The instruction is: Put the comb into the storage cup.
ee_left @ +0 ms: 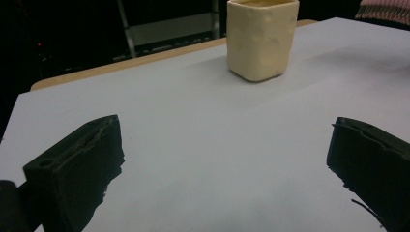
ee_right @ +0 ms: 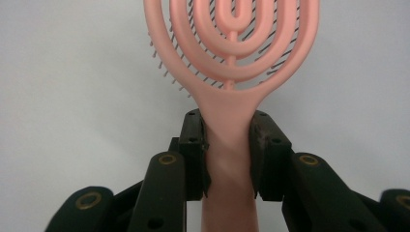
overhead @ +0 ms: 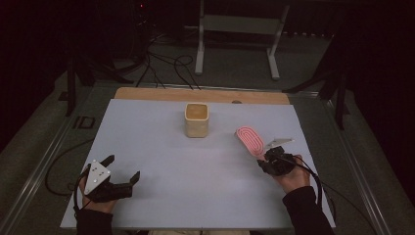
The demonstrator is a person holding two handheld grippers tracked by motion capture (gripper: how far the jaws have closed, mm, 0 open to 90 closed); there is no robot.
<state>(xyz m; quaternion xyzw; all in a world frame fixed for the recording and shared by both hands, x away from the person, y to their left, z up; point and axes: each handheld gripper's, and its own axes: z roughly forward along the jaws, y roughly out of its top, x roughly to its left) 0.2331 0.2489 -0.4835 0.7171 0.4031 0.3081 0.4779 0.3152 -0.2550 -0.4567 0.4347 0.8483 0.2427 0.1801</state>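
While the right gripper (ee_right: 228, 140) is clamping the pink brush (overhead: 250, 139) by its handle, head pointing up-left toward the cup (overhead: 196, 120) at the table's far middle, the left gripper (overhead: 122, 170) is idling wide open, empty, farther off.

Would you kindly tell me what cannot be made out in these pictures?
- Inside of the cream square ceramic cup: cut off by the top edge in the left gripper view, too small in the high view.
- Pink plastic vented hairbrush: head tip cut off by the right gripper view's top edge; handle end hidden between the right gripper jaws.
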